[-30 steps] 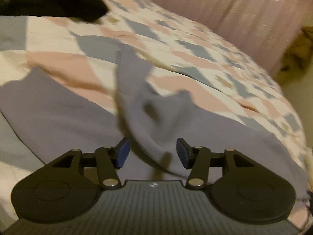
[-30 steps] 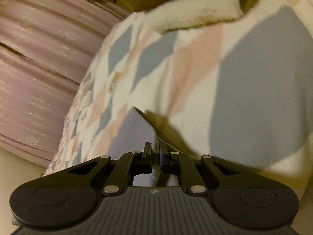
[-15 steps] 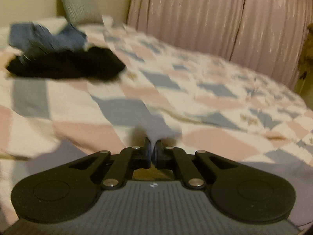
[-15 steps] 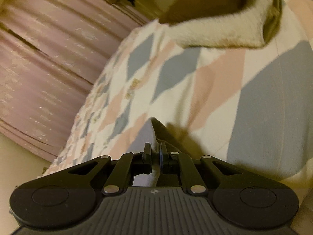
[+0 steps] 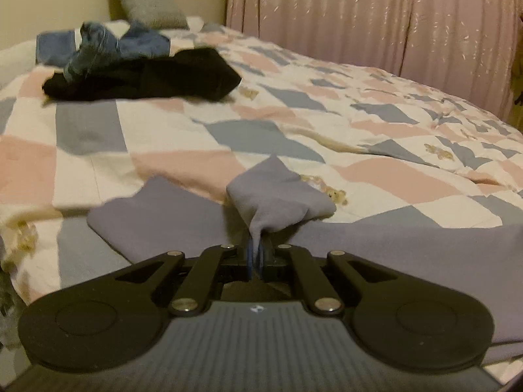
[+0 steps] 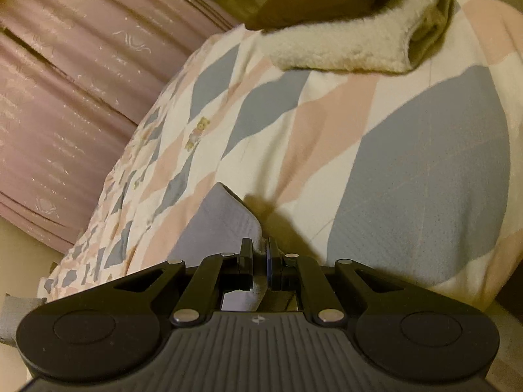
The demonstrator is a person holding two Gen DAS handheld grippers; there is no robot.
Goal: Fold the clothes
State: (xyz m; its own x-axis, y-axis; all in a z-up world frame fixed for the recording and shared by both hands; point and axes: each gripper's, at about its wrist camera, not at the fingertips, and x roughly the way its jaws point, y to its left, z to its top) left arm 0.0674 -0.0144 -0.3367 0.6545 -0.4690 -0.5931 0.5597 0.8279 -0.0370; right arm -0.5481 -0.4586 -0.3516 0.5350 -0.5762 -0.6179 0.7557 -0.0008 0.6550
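a: entry. grey-lilac garment (image 5: 183, 215) lies flat on the patchwork quilt (image 5: 228, 121) at the near edge. fabric plain, matte, no print. one corner is lifted and bunched into a fold, pulled toward the left gripper (image 5: 256, 256).

b: left gripper state?

a: fingers pressed together, pinching that bunched corner; cloth runs between the blue pads.

b: right gripper (image 6: 260, 258)?

a: also closed on the same garment (image 6: 222, 222); a pale ridged edge sits clamped between the fingers, with the rest rising to a point just beyond.

b: differences between views?

a: left wrist only: a pile of black clothing (image 5: 143, 78) with denim (image 5: 98, 49) on top, far left, well apart from the garment, and a grey cushion (image 5: 147, 1) behind it. right wrist only: a cream fleecy blanket (image 6: 353, 42) at the far end. pink curtain (image 5: 376, 19) appears in both.

b: writing or labels?

a: none readable. small teddy-bear motifs on the quilt; a tiny emblem on each gripper body, too small to read.
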